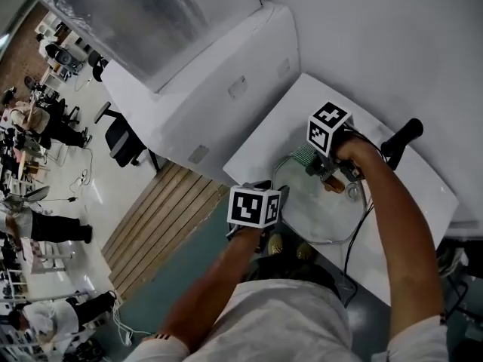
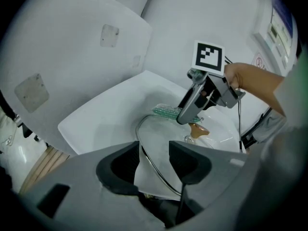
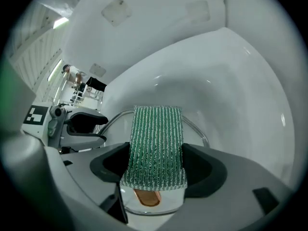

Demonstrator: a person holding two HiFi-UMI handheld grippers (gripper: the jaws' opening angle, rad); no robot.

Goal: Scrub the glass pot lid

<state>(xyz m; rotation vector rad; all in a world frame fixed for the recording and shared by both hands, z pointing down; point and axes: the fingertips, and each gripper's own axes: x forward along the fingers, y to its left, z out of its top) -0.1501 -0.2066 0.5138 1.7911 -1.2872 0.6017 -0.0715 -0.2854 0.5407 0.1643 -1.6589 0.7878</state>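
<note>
The glass pot lid (image 1: pixel 321 202) lies tilted in a white basin (image 1: pixel 411 191), with its copper-brown knob (image 1: pixel 333 185) up. At the lid's near-left edge my left gripper (image 1: pixel 281 211) is shut on the rim; in the left gripper view the metal rim of the lid (image 2: pixel 153 161) runs between the two jaws of that gripper (image 2: pixel 154 166). A green scrub pad (image 3: pixel 156 138) is clamped in my right gripper (image 3: pixel 156 166), which holds it against the lid's far side. The left gripper view shows the right gripper (image 2: pixel 185 117), the pad (image 2: pixel 166 111) and the knob (image 2: pixel 197 129).
A black handle (image 1: pixel 404 138) sticks up at the basin's far right. Cables (image 1: pixel 353 243) hang over its near edge. A big white cabinet (image 1: pixel 226 74) stands to the left, above wooden floor slats (image 1: pixel 162 217). People sit far off at the left.
</note>
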